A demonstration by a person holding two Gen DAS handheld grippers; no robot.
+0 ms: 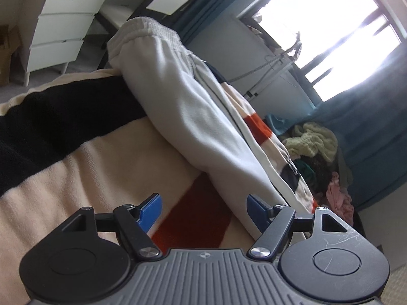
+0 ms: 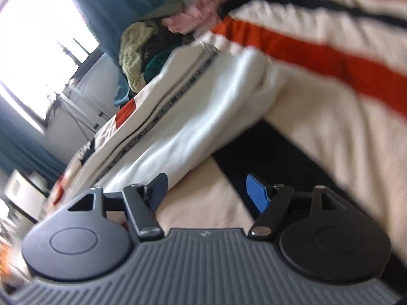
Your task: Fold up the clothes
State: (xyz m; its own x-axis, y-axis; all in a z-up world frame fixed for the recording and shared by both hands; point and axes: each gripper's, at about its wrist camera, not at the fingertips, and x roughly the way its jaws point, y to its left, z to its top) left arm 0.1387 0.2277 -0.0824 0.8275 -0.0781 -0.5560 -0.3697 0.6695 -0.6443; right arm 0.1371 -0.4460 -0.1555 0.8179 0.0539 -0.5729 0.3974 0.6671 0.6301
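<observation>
Over the blanket (image 1: 101, 157), both grippers (image 1: 204, 212) (image 2: 206, 190) gape.

The left gripper (image 1: 204, 209) hovers over a striped blanket (image 1: 101, 167), jaws spread wide with nothing between them. White pants (image 1: 193, 106) lie lengthwise on the blanket, waistband at the far end. A clothes pile (image 1: 320, 157) sits beyond the blanket's right edge.

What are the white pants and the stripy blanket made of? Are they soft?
The white pants look like thick, matte cotton sweatpant knit: soft rounded folds and a gathered stretchy waistband. The blanket looks like fuzzy fleece, since its surface shows a short fluffy nap. Both seem soft, though pictures alone can't prove the exact fibre.
</observation>
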